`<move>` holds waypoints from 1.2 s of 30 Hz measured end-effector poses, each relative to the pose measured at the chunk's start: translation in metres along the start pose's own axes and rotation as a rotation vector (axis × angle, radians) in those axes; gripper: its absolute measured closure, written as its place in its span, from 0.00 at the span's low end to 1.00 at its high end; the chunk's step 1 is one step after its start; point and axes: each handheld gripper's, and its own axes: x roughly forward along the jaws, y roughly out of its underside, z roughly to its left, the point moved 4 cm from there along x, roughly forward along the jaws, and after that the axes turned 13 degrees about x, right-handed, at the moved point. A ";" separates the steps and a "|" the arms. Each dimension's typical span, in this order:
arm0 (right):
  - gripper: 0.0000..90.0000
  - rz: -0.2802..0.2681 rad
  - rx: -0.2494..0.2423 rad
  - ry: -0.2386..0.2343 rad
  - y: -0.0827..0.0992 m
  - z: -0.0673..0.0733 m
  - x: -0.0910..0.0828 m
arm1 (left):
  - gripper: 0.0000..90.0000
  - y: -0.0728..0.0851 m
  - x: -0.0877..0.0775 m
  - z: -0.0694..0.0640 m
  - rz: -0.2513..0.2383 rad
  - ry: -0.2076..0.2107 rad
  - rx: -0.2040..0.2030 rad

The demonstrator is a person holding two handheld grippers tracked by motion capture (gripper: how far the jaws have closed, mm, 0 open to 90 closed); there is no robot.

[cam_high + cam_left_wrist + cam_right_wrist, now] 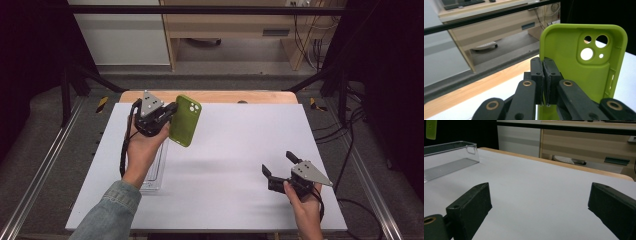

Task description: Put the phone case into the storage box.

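- Nearest the camera, the right gripper point(280, 166) hovers low near the table's point(240, 150) front right corner, jaws spread wide with nothing between them.
- Left gripper point(170, 113), near the back left corner, has its jaws clamped on the edge of the green phone case point(185, 121), held upright above the table.
- Clear plastic tray point(155, 172) lies along the left edge, under the left hand point(142, 147).

There was one green phone case point(185, 120), one clear plastic tray point(447, 161), two grippers and one table point(235, 150).
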 end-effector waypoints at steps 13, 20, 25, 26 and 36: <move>0.05 -0.003 -0.001 -0.002 0.001 -0.001 0.000 | 0.97 0.002 -0.009 0.026 -0.013 -0.058 -0.043; 0.05 -0.003 0.001 -0.005 0.001 0.000 -0.001 | 0.97 0.005 -0.014 0.036 -0.012 -0.081 -0.058; 0.05 -0.013 0.031 -0.025 0.001 -0.001 -0.001 | 0.97 0.008 -0.017 0.043 -0.017 -0.096 -0.062; 0.05 -0.017 0.043 -0.031 0.001 -0.001 -0.001 | 0.97 0.008 -0.017 0.044 -0.016 -0.097 -0.062; 0.05 -0.015 0.022 -0.019 0.002 -0.002 0.000 | 0.97 0.012 -0.022 0.051 -0.019 -0.118 -0.073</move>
